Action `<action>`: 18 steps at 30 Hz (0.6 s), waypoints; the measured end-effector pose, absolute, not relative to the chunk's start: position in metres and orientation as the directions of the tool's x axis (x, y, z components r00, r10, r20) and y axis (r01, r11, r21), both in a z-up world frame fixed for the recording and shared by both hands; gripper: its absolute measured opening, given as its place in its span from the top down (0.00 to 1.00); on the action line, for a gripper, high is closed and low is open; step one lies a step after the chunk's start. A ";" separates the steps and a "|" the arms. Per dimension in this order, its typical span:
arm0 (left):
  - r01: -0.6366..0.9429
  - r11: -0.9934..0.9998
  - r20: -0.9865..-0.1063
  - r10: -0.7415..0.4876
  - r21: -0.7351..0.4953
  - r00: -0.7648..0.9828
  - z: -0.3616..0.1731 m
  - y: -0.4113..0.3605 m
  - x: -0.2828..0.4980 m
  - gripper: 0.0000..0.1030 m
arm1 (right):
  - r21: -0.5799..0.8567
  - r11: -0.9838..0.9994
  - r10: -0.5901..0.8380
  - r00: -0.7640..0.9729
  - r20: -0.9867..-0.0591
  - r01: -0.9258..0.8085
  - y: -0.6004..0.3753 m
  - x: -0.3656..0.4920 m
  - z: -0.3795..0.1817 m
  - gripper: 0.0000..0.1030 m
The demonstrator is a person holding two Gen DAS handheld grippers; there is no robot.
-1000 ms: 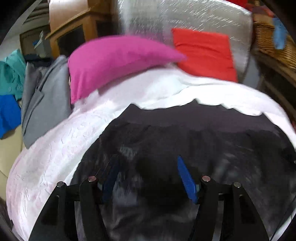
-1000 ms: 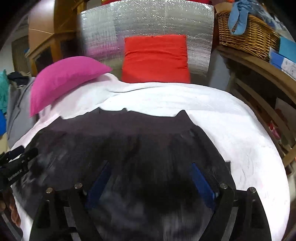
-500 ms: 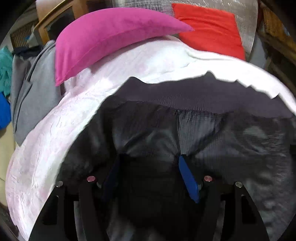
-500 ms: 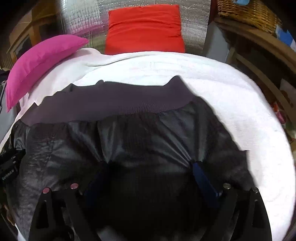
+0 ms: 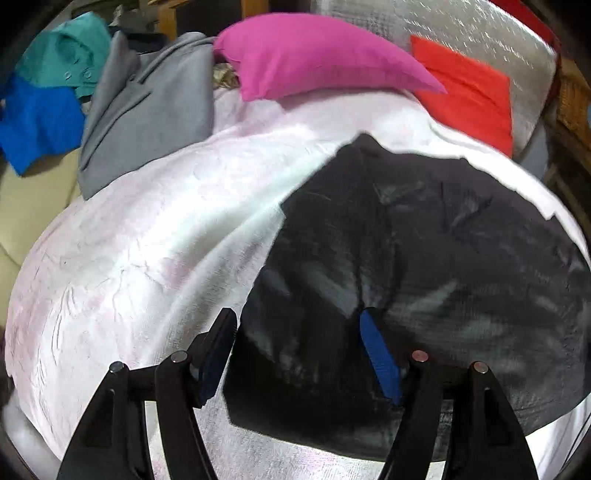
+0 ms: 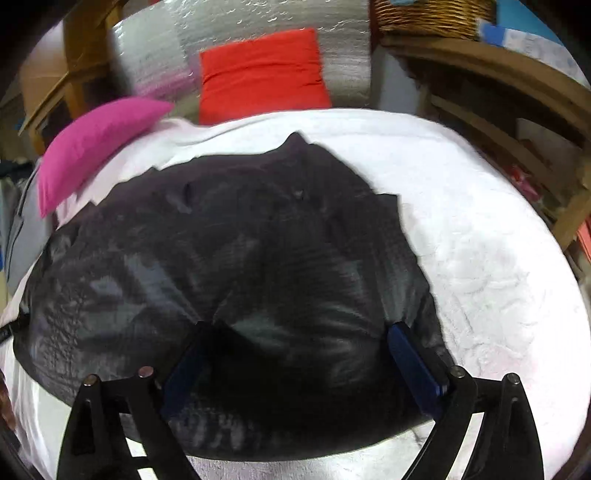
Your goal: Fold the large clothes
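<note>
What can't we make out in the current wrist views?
- Garment type: the black garment is motion-blurred in both views.
- Its near hem: hidden behind the left gripper and the right gripper.
- Wicker basket: cut off by the right view's top edge.
- Grey garment: partly hidden behind the pink pillow, left view.

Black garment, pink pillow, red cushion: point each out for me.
black garment (image 6: 258, 240): right wrist view, middle of the dark fabric.
pink pillow (image 5: 317, 55): left wrist view, centre of its face.
red cushion (image 6: 262, 74): right wrist view, centre of its front.
</note>
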State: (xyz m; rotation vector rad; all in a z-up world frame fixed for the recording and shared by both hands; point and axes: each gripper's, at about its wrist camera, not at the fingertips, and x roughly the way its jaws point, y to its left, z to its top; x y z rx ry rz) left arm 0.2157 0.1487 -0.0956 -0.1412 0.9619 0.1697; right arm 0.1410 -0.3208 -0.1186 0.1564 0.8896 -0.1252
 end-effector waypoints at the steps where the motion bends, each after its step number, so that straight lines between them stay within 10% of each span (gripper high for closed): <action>1: -0.216 0.975 -0.824 0.080 -0.053 0.560 -0.089 0.151 0.213 0.31 | 0.105 0.981 -0.023 0.639 -0.769 0.162 -0.322 0.135 -0.112 0.06; 18: -0.215 0.975 -0.797 0.092 -0.049 0.597 -0.070 0.152 0.156 0.31 | 0.163 0.976 0.035 0.641 -0.766 0.142 -0.349 0.099 -0.119 0.05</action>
